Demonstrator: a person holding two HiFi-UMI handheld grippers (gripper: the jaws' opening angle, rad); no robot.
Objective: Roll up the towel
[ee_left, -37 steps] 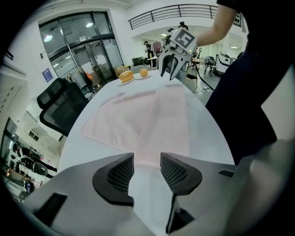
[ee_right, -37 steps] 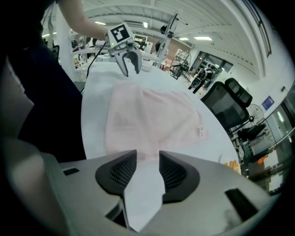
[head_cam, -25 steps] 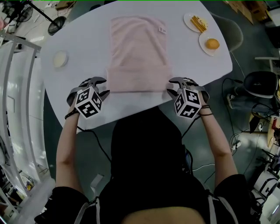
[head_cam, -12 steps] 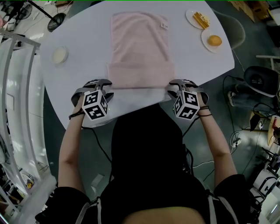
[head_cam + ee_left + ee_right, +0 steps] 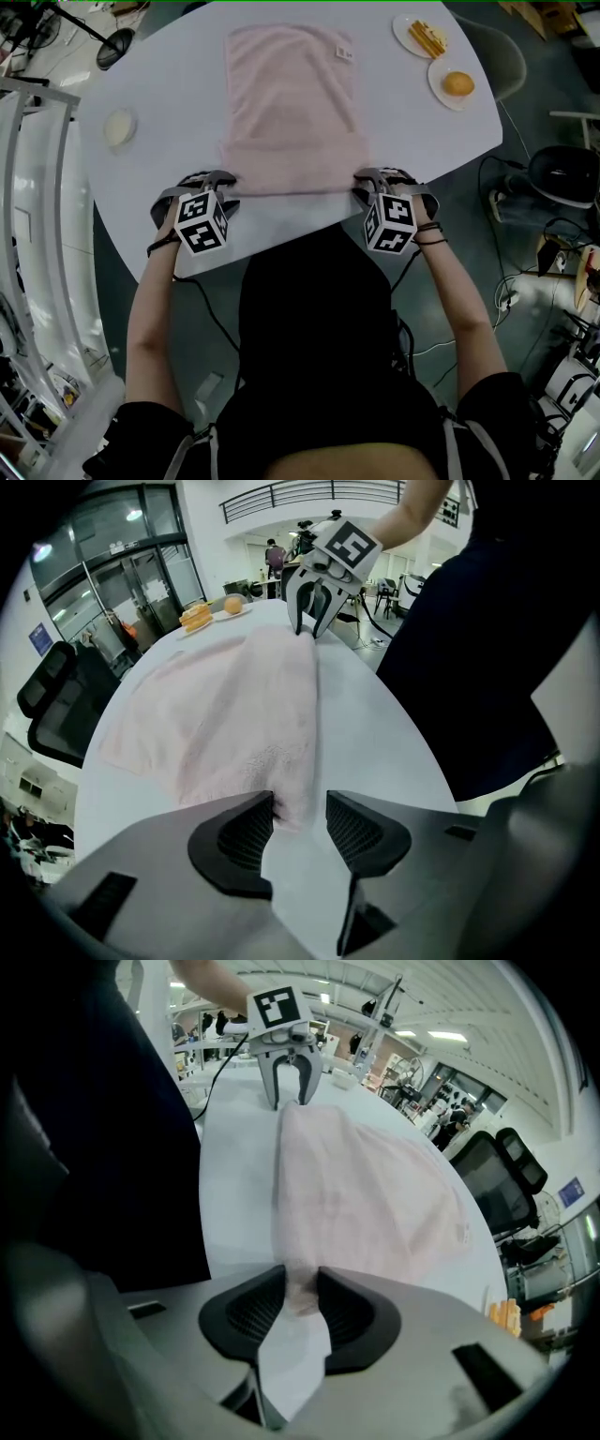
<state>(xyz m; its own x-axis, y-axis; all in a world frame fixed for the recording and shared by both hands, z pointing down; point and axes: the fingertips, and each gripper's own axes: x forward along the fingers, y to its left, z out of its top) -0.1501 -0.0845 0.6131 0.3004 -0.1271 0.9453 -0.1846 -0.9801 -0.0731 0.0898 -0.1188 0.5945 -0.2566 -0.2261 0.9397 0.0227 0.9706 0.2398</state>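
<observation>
Pink towel [image 5: 291, 103] spread lengthwise down the middle of a white table [image 5: 169, 84], near end doubled over into a thicker band, small tag [image 5: 344, 53] at the far right corner. At the band's right end, right gripper [image 5: 361, 185], jaws just closing, pinched on the fold with cloth squeezed between both pads. At the band's left end, left gripper [image 5: 231, 185], jaws apart, towel corner between them, against one pad and clear of the other, so unclamped. Both pointed steeply down near the table's close edge. At the table's far right, two plates [image 5: 439, 94], one with an orange [image 5: 457, 84], one with yellow sticks [image 5: 428, 39]. Far left, a small round dish [image 5: 119, 127].
</observation>
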